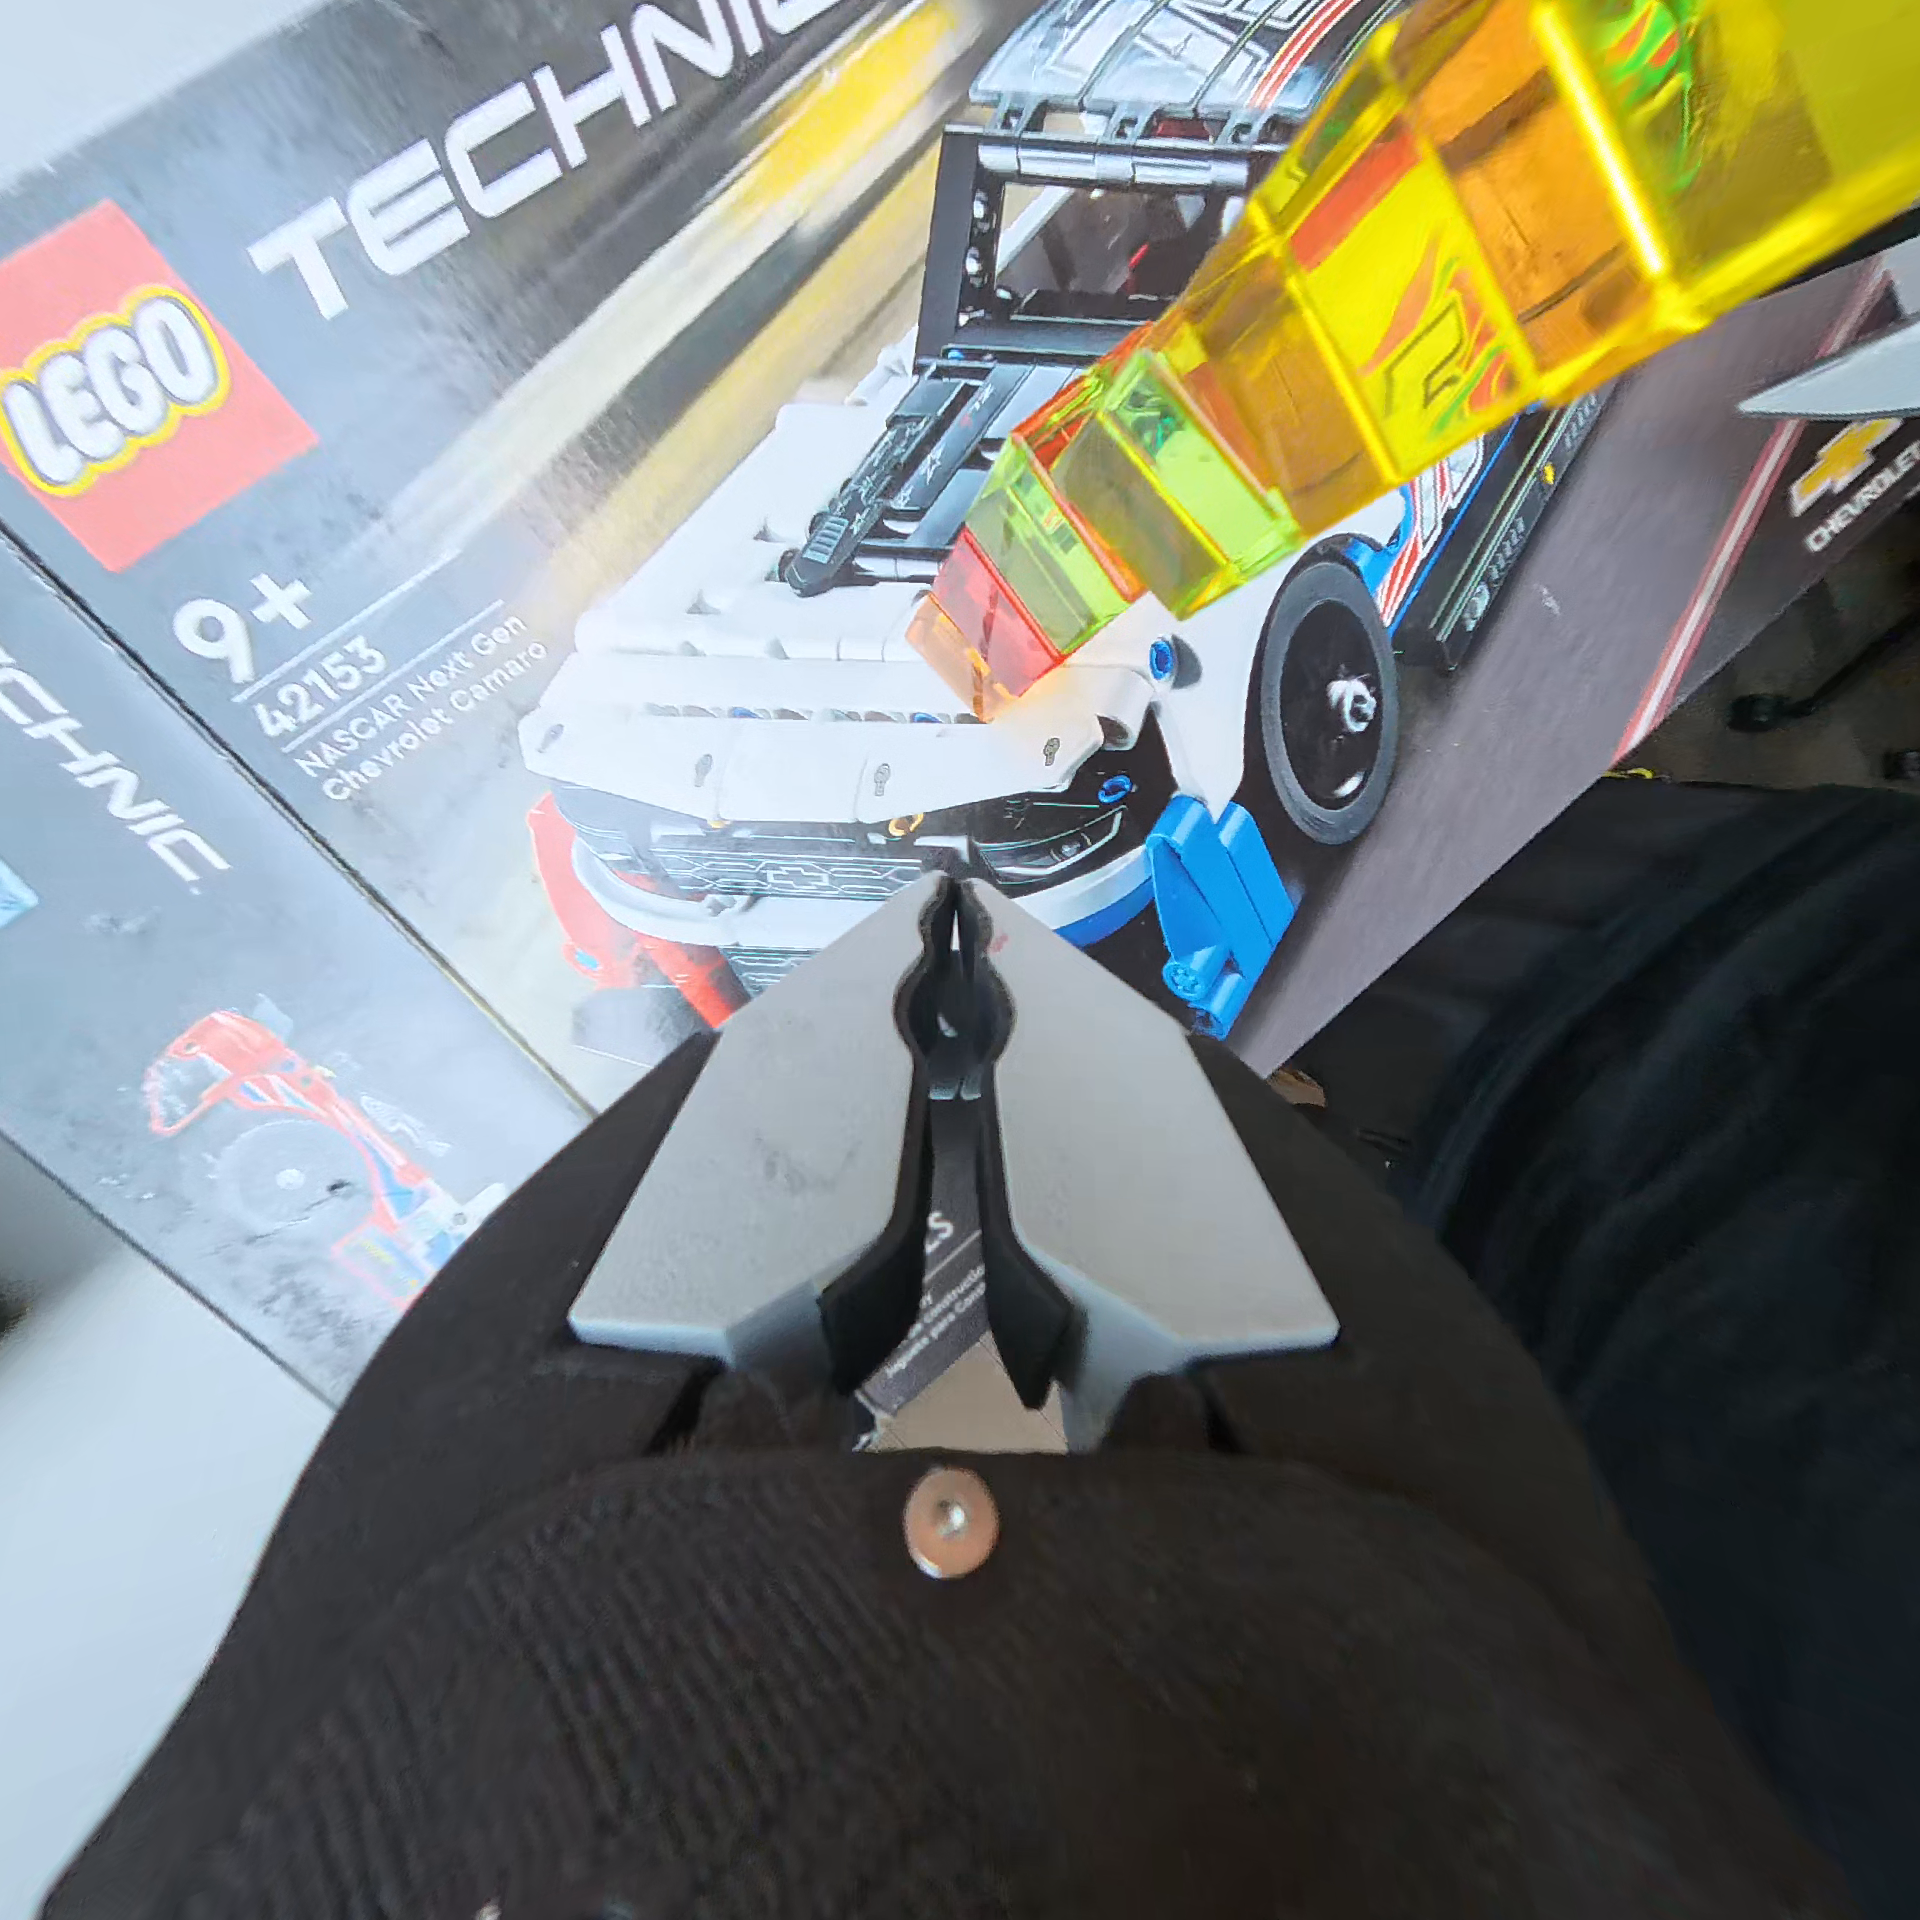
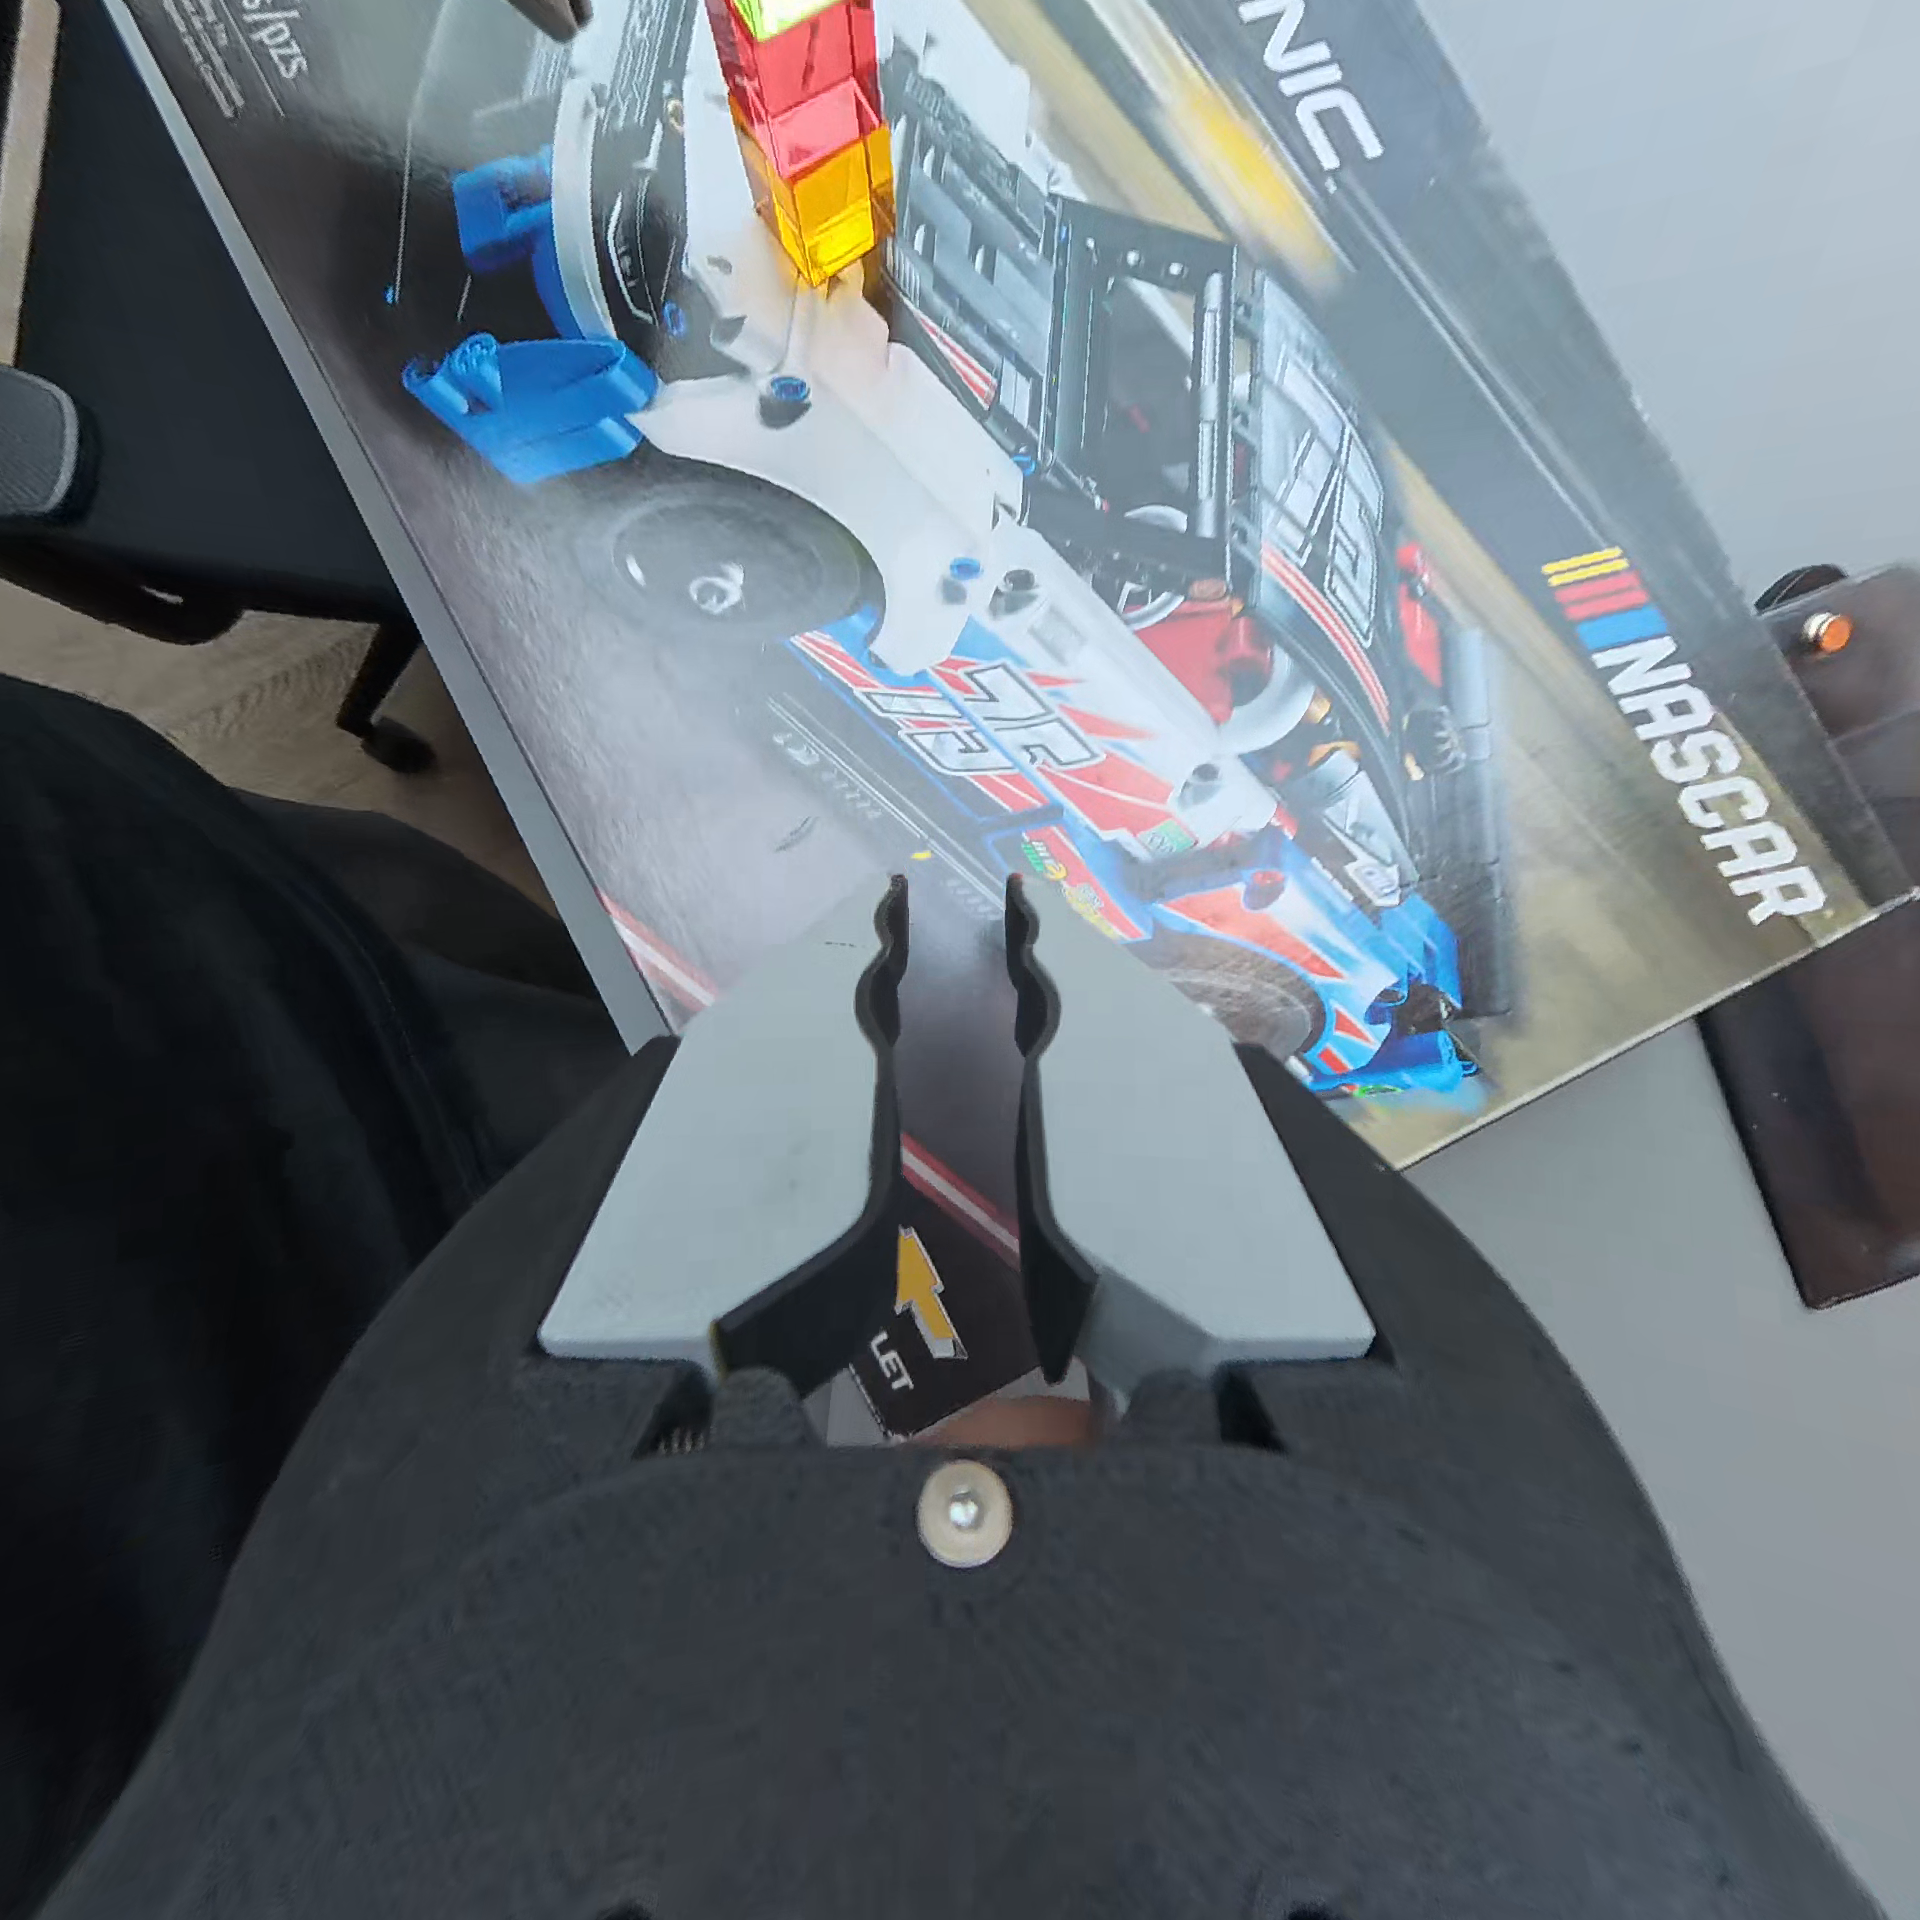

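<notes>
The left tool (image 1: 954, 896) has its fingertips pressed together with nothing between them, and hovers over the front of the race car printed on a large toy building-set box (image 1: 540, 436). The box lies flat on a pale grey table (image 2: 1662, 1558), and one long side of it runs along the table's edge, past which a black chair (image 2: 208, 499) and a wooden floor show. A second box of the same kind (image 1: 208, 997) lies just beside it on the left wrist view's left side.

A tower of translucent blocks (image 1: 1226, 457) stands on the printed car's bonnet: an orange block at the bottom, a red one above it, then yellow-green and yellow ones higher up. Both tools are apart from the tower.

The right tool (image 2: 954, 888) has a narrow gap between its fingers, which hold nothing, and hovers over the box's near edge by the car's rear wheel. A dark brown flat object (image 2: 1829, 935) lies on the table beyond the box's far corner; its kind cannot be told.
</notes>
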Motion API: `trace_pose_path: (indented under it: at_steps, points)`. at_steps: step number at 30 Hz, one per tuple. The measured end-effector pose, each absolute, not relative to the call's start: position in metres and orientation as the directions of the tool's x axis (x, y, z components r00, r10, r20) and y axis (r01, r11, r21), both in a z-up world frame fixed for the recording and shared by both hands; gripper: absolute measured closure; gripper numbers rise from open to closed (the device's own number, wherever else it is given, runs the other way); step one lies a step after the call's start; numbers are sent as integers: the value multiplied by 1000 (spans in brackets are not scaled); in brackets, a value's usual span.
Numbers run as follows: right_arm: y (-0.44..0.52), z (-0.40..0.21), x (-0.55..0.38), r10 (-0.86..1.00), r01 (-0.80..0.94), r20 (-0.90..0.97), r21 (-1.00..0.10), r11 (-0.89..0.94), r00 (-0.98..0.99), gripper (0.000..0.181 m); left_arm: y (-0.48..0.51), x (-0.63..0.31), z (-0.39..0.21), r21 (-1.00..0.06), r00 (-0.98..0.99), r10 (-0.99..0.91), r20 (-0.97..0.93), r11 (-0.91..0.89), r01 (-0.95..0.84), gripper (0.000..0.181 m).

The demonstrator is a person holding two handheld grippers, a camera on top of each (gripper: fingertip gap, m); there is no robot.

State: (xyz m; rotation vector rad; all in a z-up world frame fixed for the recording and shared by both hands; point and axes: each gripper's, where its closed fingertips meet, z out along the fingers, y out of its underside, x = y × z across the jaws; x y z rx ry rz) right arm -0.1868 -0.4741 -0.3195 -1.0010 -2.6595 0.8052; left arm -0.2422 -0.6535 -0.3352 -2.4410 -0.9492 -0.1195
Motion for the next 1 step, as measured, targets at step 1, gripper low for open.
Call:
trace_pose_path:
  at_steps: [1]
  points:
    - [-473,-320,-186,657,560,-22,-545,624,-754,165,-652,-242,-337,-424,748,610,261,-624,657,181]
